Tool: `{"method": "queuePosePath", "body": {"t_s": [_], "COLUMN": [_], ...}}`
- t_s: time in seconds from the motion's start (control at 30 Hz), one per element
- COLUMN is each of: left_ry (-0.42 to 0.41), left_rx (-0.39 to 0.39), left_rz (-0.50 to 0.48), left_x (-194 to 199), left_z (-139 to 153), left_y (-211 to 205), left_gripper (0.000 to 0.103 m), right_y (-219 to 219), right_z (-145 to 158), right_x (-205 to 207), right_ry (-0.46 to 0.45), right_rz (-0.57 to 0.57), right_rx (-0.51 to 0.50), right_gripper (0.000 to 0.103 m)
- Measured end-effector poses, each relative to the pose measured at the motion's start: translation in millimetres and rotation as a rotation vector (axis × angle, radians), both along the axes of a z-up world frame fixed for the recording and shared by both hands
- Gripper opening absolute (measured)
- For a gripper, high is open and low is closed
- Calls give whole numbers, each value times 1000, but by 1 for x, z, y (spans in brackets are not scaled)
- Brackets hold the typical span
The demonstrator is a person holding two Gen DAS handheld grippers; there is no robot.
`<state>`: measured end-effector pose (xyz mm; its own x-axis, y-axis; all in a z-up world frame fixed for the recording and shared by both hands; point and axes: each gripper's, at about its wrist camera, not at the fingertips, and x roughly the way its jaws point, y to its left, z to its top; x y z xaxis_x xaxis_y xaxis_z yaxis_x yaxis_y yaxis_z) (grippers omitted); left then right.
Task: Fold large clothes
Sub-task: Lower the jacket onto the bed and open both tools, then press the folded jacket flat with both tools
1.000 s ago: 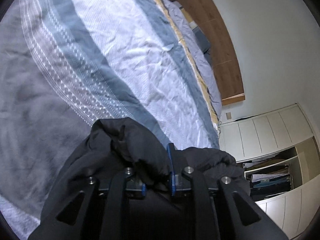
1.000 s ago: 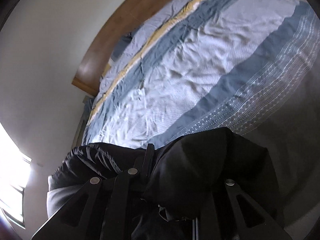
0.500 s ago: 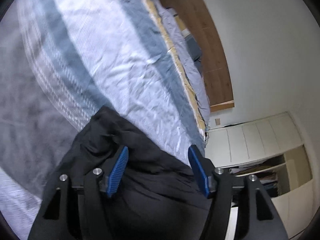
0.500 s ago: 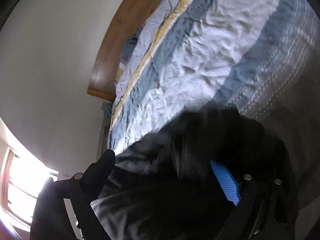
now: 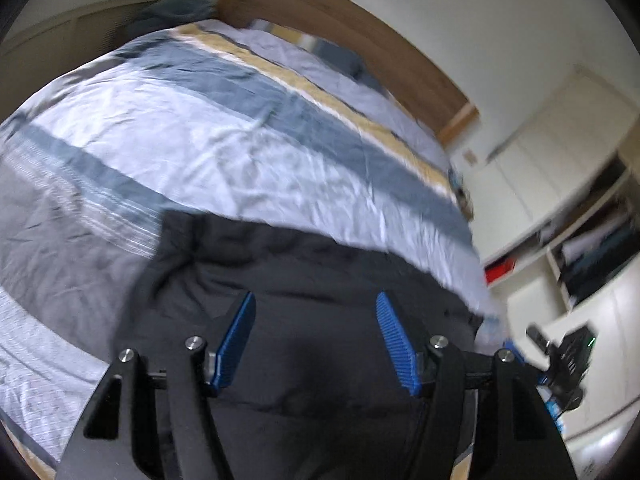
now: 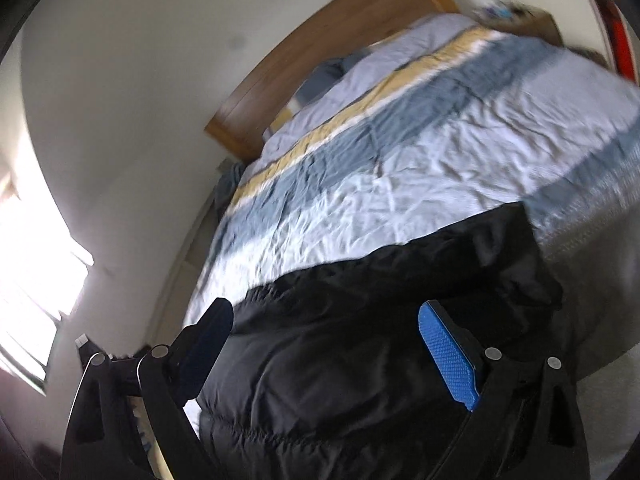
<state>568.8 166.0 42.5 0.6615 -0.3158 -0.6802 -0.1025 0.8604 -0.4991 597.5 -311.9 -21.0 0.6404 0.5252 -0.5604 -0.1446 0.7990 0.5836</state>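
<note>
- Left claw (image 5: 316,332): jaws spread wide, gripping nothing.
- Right claw (image 6: 344,344): likewise spread, empty.
- Jacket (image 6: 360,344): black, padded; lies on the bed (image 5: 224,152) directly below and ahead of both claws.
- Handling (judged): soft, bulky, light, probably slippery shell; it will spring back.
- Grip point: pinch a hem or seam, not loose padding.

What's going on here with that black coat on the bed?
A person holding a pair of tongs in each hand is folding a black puffer jacket on a bed with a striped duvet. At this moment the left tongs and the right tongs are both open above the jacket, gripping nothing. The jacket lies spread near the foot of the bed.
</note>
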Motion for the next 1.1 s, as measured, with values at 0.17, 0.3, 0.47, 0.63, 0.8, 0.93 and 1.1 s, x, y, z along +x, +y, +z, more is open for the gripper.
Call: {"method": "queuePosePath", "body": {"t_s": [0.17,0.3,0.47,0.63,0.8,0.93,1.1], "left_ry": [-5,5,21,47,59,58,113], "left_rx": [93,232,220,224,189,123,120], "left_rz": [-93,-143,-111,-95,-110,-138,-44], "left_x": [18,42,75,109,115,95,61], "left_z": [-31,-67,-97,-114,-115,-105,-112], "left_y": [-71,-112,-116,-113,-104,-76,-9], "left_gripper": [61,61,64,66,66,66,66], "right_y": [45,66,60,57,55,33,-35], "right_z": [-35,-73,-103,-120,-125,-120,-129], "right_x": [8,27,58,90,100,87,67], "right_ry": [-9,15,51,78,97,78,122], "right_rz": [26,42,11,-5,11,47,-69], "right_rx": [-141,-263,-208,-175,-147,-149,-70], "right_gripper": [94,94,94,94,94,94,93]}}
